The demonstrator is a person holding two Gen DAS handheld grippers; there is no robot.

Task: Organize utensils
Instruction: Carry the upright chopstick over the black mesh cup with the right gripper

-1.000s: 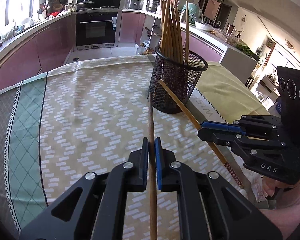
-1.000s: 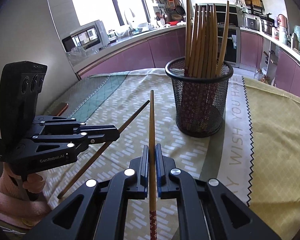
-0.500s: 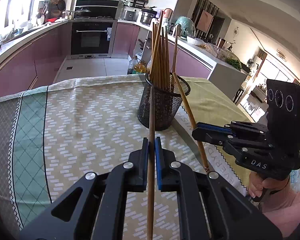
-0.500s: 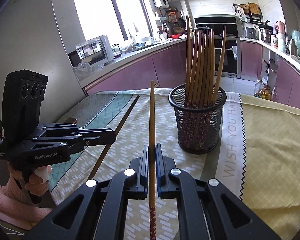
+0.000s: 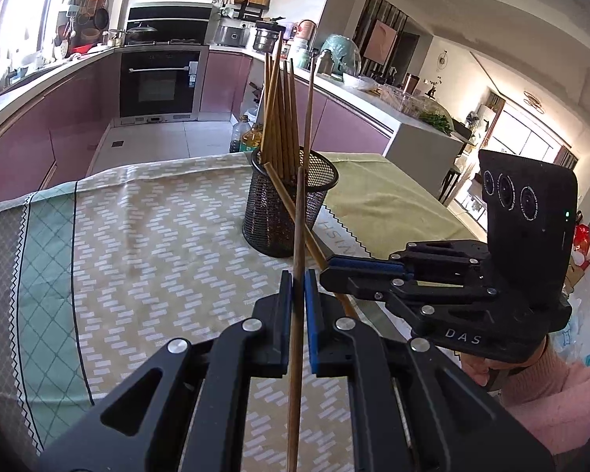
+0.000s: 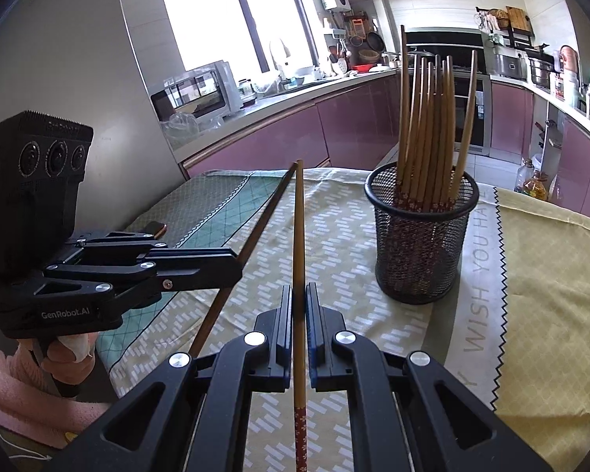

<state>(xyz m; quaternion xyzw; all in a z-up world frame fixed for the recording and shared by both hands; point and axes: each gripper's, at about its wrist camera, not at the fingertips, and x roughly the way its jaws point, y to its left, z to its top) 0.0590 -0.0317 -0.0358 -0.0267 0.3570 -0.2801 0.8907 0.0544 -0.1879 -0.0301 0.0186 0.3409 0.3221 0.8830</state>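
A black mesh holder stands on the table with several wooden chopsticks upright in it. My left gripper is shut on one chopstick that points up toward the holder. To its right, my right gripper is shut on a second chopstick that crosses the first in front of the holder. In the right wrist view my right gripper grips its chopstick, patterned red at the near end. My left gripper holds a darker stick beside it, tips nearly meeting. Both are held short of the holder.
A patterned beige and green tablecloth covers the table, with a yellow cloth on the right. A phone lies near the left table edge. A person's hands in pink sleeves hold both grippers. Kitchen cabinets and oil bottles lie beyond.
My left gripper has risen with its chopstick, so the holder sits farther and lower in its view. The two chopsticks now cross. Both grippers stay shut.
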